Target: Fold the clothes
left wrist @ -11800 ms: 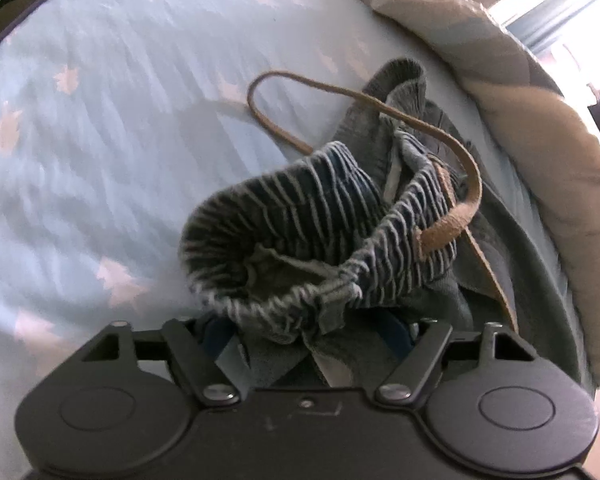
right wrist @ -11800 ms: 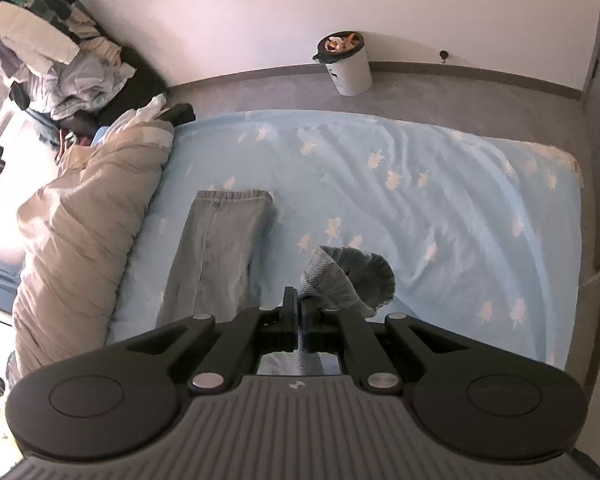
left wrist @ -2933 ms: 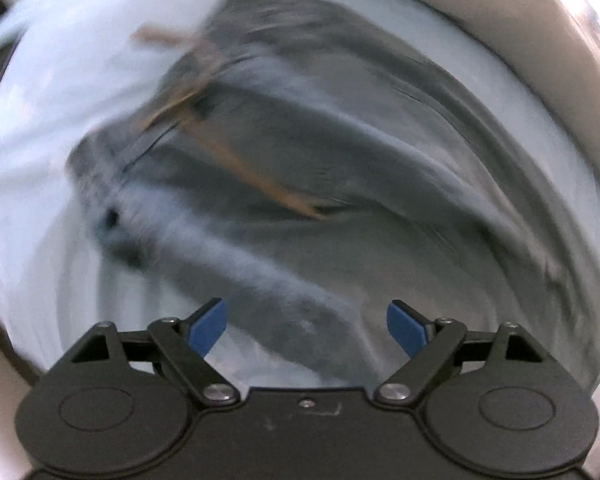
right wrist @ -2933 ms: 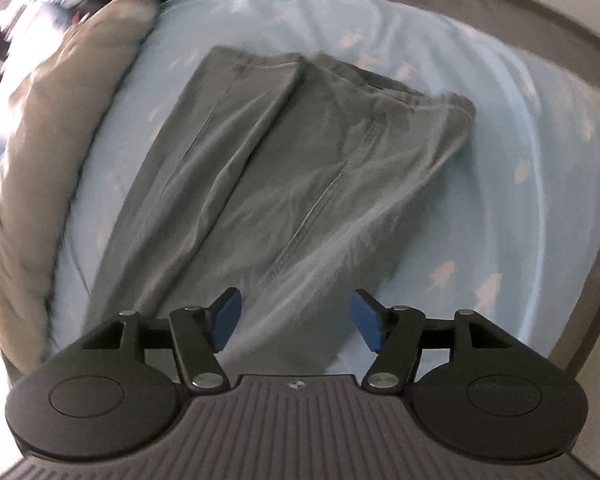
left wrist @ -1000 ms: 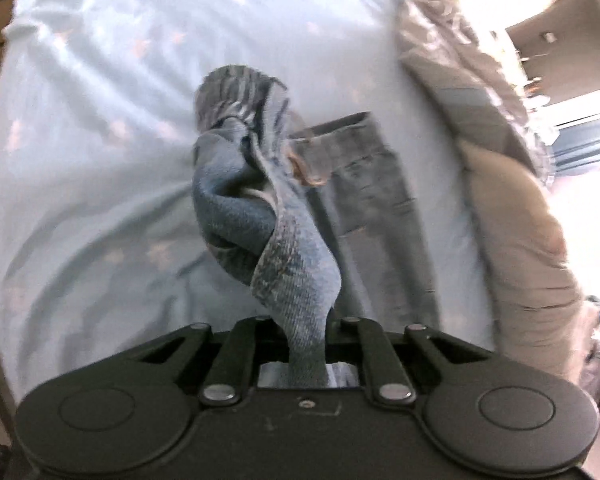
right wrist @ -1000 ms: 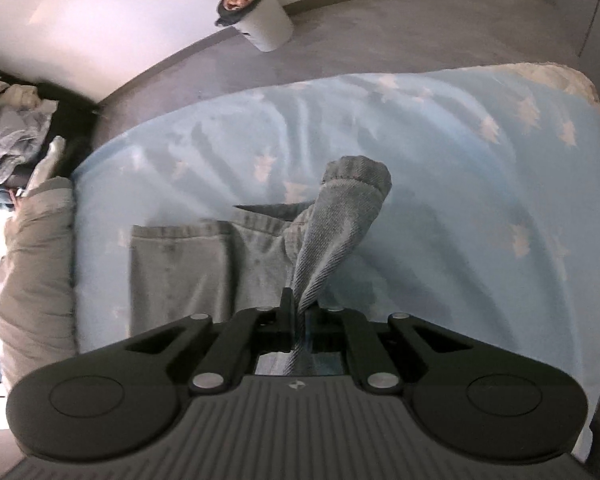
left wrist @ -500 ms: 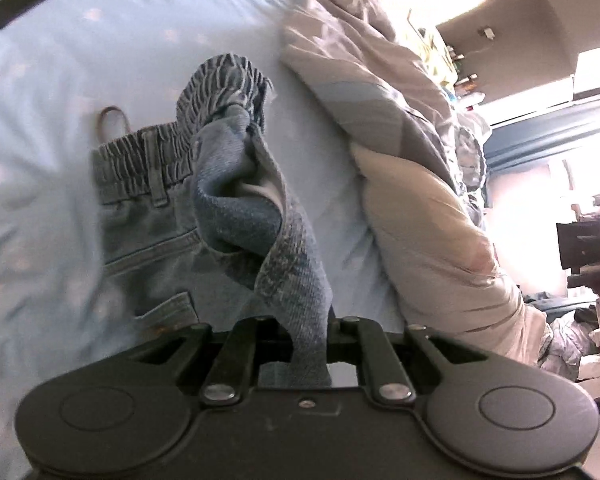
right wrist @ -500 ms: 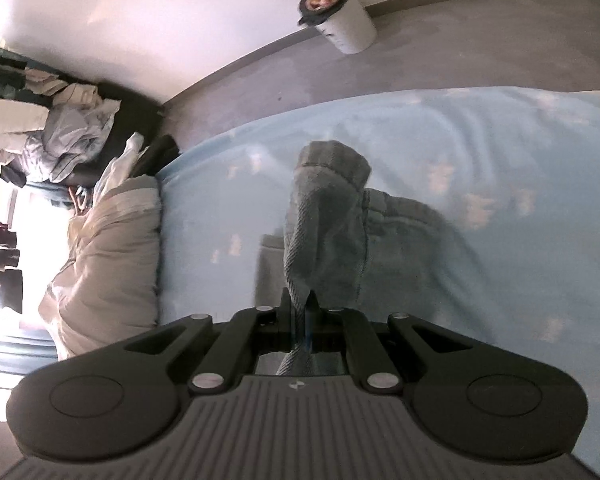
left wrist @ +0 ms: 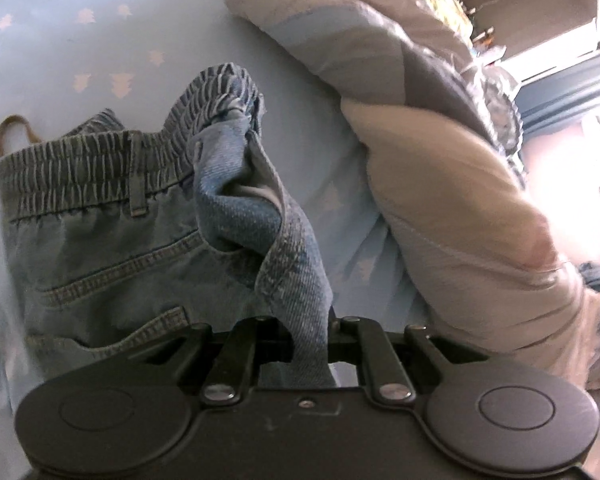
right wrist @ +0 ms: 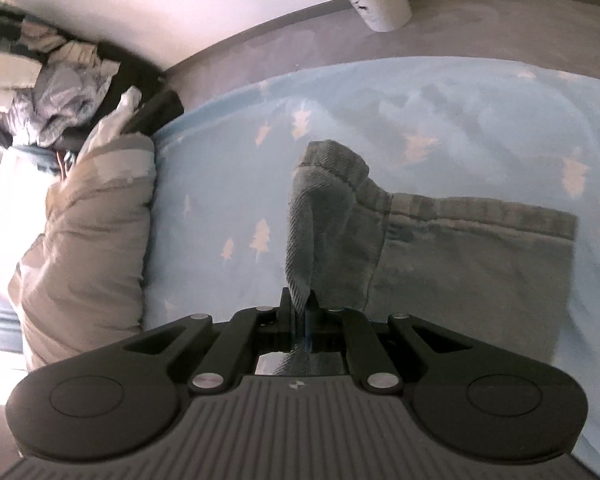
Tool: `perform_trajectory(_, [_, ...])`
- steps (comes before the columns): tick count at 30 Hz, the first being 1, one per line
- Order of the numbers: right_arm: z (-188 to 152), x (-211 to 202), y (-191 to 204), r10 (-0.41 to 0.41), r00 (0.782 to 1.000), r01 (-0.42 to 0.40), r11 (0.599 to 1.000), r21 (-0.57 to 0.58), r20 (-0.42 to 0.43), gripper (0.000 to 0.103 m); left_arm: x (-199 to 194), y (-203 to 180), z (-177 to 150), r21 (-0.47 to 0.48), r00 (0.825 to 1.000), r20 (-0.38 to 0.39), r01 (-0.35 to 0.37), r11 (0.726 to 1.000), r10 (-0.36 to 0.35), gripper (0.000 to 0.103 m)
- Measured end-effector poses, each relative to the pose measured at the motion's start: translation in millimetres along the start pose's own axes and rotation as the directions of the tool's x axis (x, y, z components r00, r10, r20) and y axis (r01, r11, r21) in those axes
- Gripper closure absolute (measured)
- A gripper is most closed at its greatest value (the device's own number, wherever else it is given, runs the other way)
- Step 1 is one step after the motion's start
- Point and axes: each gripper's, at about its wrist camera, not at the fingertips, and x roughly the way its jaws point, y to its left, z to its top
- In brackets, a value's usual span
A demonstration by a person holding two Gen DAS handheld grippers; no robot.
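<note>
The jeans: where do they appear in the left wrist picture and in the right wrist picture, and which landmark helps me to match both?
Left wrist view: the jeans lie lower left, elastic waistband up; a fold rises into the shut left claw.
Right wrist view: the jeans lie center-right, hem end up; a fold rises into the shut right claw.
Shared landmark: the beige duvet beside them.

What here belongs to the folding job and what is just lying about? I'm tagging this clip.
Job: jeans, pinched at the waist end by the left gripper and at the hem end by the right gripper; bedsheet beneath.

Lying about: duvet, waste bin, clothes pile.
</note>
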Motion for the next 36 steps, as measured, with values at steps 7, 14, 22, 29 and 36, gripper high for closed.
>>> perform_trajectory(7, [-2, 40, 22, -0.044, 0.999, 0.044, 0.998, -0.053, -0.012, 0.098, 35, -12, 2, 0.064, 0.998, -0.018, -0.057, 0.996, 0.059, 0.093])
perform_trajectory(14, [3, 56, 18, -0.049, 0.996, 0.042, 0.995, -0.089, -0.074, 0.082, 51, -15, -8, 0.125, 0.996, -0.023, -0.082, 0.989, 0.085, 0.074])
perform_trajectory(22, [5, 19, 26, 0.031, 0.991, -0.065, 0.962, -0.265, -0.129, 0.055, 25, -1, -29, 0.090, 0.996, -0.085, 0.035, 0.995, -0.028, 0.037])
perform_trajectory(29, [-24, -28, -20, 0.006, 0.985, -0.062, 0.948, -0.313, -0.175, 0.051, -31, 69, -51, -0.047, 0.995, -0.074, 0.059, 0.997, -0.062, 0.032])
perform_trajectory(36, [-47, -47, -87, 0.018, 0.984, -0.041, 0.991, -0.128, -0.179, 0.048, -58, 149, -55, -0.206, 0.999, -0.028, 0.015, 0.978, -0.021, 0.029])
